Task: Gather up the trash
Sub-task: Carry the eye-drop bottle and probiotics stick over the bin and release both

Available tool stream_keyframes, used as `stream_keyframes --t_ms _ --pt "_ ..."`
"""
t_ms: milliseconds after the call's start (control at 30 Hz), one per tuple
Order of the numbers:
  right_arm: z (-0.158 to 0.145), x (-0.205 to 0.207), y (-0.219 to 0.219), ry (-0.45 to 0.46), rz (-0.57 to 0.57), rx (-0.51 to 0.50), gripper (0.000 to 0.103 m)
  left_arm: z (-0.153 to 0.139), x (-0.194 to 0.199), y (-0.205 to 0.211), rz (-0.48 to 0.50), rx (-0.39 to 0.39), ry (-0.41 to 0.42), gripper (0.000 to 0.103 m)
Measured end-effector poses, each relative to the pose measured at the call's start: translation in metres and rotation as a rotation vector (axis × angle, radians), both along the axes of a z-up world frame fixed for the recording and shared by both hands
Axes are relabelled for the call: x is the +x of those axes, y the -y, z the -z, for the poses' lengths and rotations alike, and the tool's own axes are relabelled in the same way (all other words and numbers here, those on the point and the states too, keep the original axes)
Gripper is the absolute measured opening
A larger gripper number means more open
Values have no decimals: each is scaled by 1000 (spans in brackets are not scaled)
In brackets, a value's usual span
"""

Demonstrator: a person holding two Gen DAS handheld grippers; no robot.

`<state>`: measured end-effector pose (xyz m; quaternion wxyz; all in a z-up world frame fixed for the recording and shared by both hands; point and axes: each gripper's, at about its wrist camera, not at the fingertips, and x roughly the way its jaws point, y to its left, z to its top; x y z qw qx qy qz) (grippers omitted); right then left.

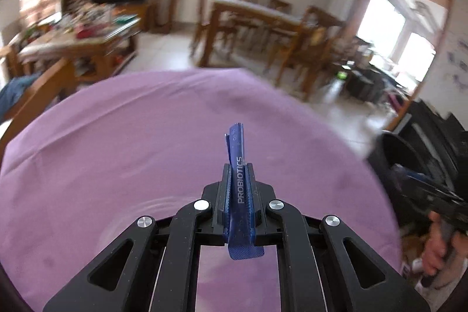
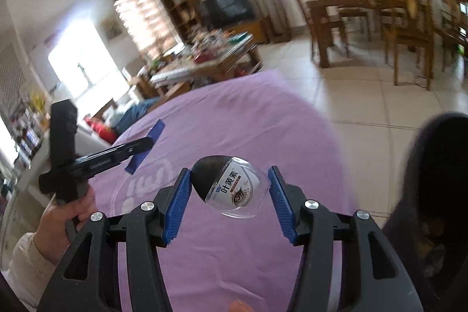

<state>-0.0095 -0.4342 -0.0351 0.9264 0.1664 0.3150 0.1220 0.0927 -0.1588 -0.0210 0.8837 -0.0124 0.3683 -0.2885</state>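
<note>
We saw a matt lilac cloth (image 1: 146,136), soft and faintly creased, covering the desk. The left gripper (image 1: 237,180) was matt black plastic with bright metal pins, its ribbed blue fingers (image 1: 225,195) looking rubbery. The sachet (image 1: 236,145) between them was glossy blue foil or plastic film; we could not tell which. The right gripper (image 2: 229,189) framed a clear glossy plastic blister pack (image 2: 231,186) with a printed label. Beyond lay smooth, shiny floor tiles (image 2: 365,95) and polished wooden chairs (image 2: 406,28).
</note>
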Motion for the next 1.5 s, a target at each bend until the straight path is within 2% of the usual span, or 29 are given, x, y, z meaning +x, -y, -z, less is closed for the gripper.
stream_keyframes --t_ms 100,267,400,533,733,867,1133,1167,1233,1267,1300,1367,1500 --pt "-2 -22 40 32 115 0 53 -11 -20 45 101 -49 15 9" --pt "2 -58 109 79 367 -69 53 -12 -56 131 282 -127 -3 9" --pt "13 -79 159 72 496 -67 53 1 -88 196 404 -203 -73 9" --pt "27 -89 191 65 570 -33 53 18 -118 261 502 -163 -72 9" --pt "48 -102 222 45 606 12 53 45 -138 327 569 -103 -97 9" --pt "54 -111 233 45 611 27 53 58 -131 349 577 -71 -102 9" --pt "61 -116 233 51 607 31 54 67 -118 363 587 -12 -108 10" --pt "61 -117 233 53 605 31 54 67 -116 363 586 -1 -106 16" --pt "61 -120 229 60 605 34 57 67 -120 369 585 27 -90 41" --pt "60 -121 227 65 601 36 61 65 -122 371 577 34 -76 71" --pt "59 -122 227 69 600 37 63 62 -125 368 557 37 -43 88" --pt "58 -124 227 76 601 37 70 54 -130 364 545 19 12 92" --pt "54 -127 225 97 587 39 72 42 -136 354 552 3 58 98"
